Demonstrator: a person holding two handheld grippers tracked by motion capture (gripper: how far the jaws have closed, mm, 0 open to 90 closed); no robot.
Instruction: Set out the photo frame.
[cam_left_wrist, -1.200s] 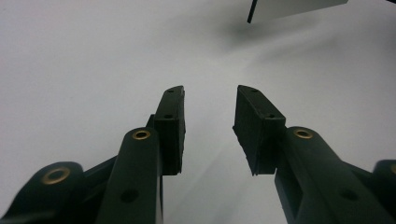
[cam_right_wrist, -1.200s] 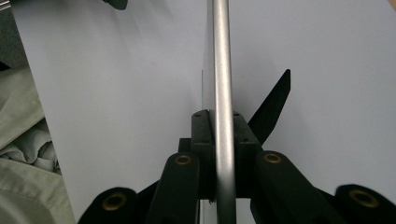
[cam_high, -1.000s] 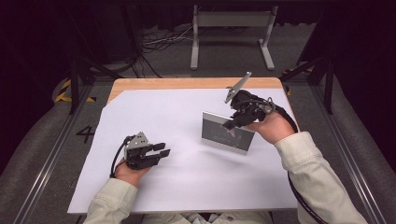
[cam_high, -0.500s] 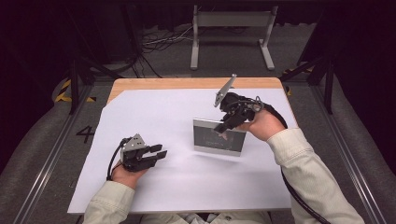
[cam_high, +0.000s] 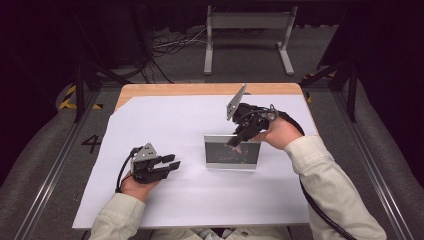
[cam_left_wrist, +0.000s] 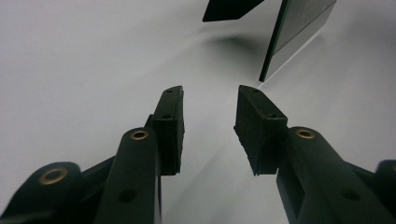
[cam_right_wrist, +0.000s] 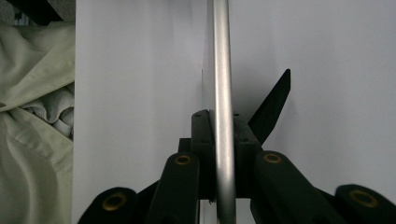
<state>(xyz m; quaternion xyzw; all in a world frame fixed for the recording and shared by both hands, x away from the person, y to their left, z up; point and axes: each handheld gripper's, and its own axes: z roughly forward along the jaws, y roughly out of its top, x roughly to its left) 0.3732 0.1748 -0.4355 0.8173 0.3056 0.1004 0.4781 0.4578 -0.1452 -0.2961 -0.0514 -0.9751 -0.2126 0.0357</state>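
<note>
Surface (cam_high: 165, 210): a wooden top under a large white sheet that reaches the near edge, with a strip of bare wood at the far edge.
White sheet (cam_high: 175, 125): lies flat and carries the frame and both hands.
Person: two pale sleeves come in from the near edge; the right sleeve (cam_high: 330, 185) runs up to the frame, the left sleeve (cam_high: 120, 220) ends near the left front of the sheet.
Picture frame (cam_high: 232, 152): a silver-edged frame with a dark pane, standing on its lower edge near the middle of the sheet, its face toward the person. In the right gripper view its metal rim (cam_right_wrist: 222, 93) runs straight up between the black pads, and a black back stand (cam_right_wrist: 271, 105) sticks out to one side.
Right gripper (cam_high: 239, 137): held over the frame's top edge, its fingers closed on that rim from both sides; a grey three-cornered plate (cam_high: 236, 101) stands above it.
Left gripper (cam_high: 172, 162): rests low over the sheet, left of the frame and apart from it, pointing toward it. Its fingers (cam_left_wrist: 170, 126) stand apart with nothing between them; the frame's edge (cam_left_wrist: 280, 42) shows farther off.
</note>
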